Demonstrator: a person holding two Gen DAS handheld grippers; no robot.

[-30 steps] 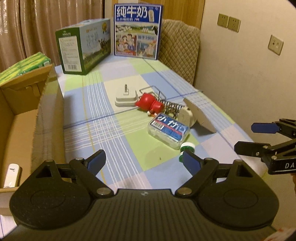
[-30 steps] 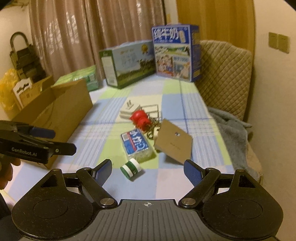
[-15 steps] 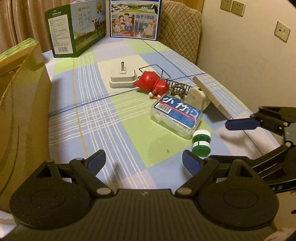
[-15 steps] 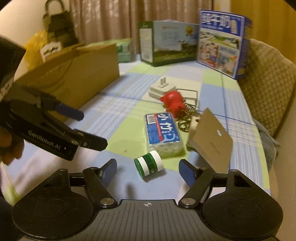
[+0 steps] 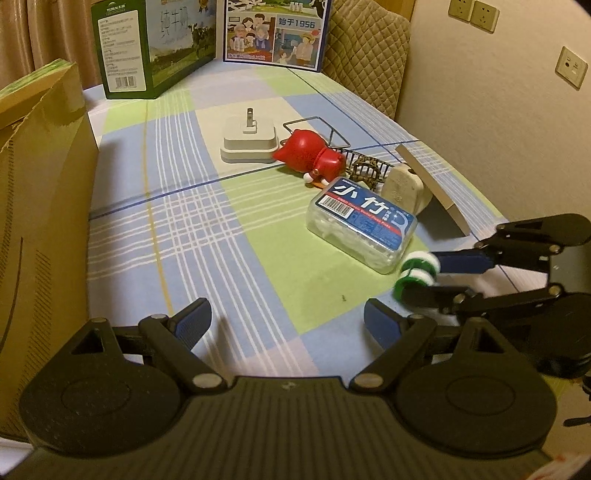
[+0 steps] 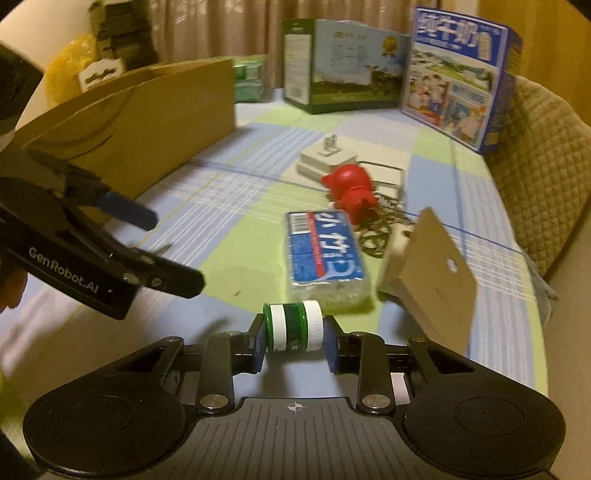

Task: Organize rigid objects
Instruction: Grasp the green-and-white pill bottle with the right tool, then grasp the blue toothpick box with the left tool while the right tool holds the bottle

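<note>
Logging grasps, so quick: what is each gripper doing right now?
Left gripper: open, holding nothing.
Right gripper: shut on the green-and-white jar.

Two milk cartons are parked at the far end of the table [image 5: 207, 236], which is covered in a blue, green and white plaid cloth: a green carton [image 5: 147, 44] and a blue carton [image 6: 458, 74] just beside it. A cardboard box [image 5: 40, 206] is seen along the left edge. A quilted chair [image 6: 535, 155] is tucked in on the right. Wall sockets [image 5: 474, 14] are spotted on the beige wall, curtains [image 6: 207, 26] hung at the back, and a yellow bag [image 6: 68, 70] far left.
</note>
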